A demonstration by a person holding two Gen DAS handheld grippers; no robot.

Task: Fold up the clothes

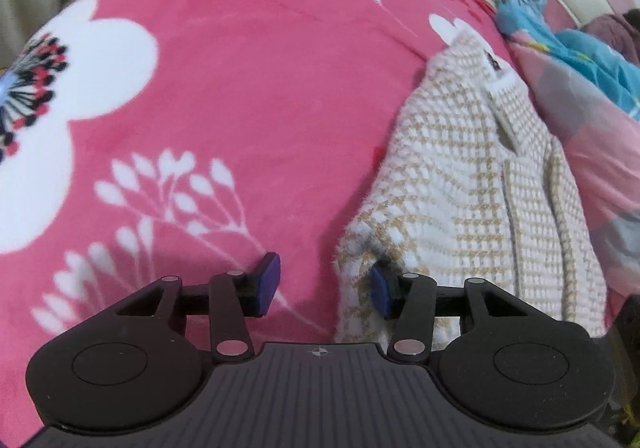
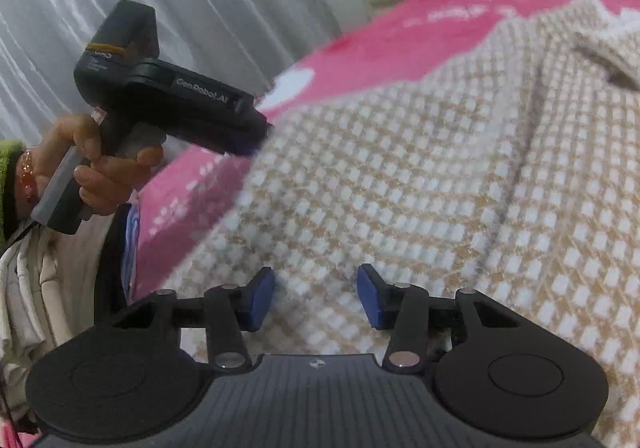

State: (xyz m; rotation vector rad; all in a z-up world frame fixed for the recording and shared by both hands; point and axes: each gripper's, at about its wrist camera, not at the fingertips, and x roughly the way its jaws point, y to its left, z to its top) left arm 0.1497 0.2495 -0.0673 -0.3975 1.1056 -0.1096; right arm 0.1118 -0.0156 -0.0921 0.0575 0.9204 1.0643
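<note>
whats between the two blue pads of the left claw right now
In the left wrist view, the left claw is open: bare pink blanket fills most of the gap, with the checked sweater edge at the right pad.

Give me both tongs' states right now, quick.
Left tongs: open, one finger tucked against the checked sweater's edge, nothing clamped.
Right tongs: open, over the sweater, holding nothing.
</note>
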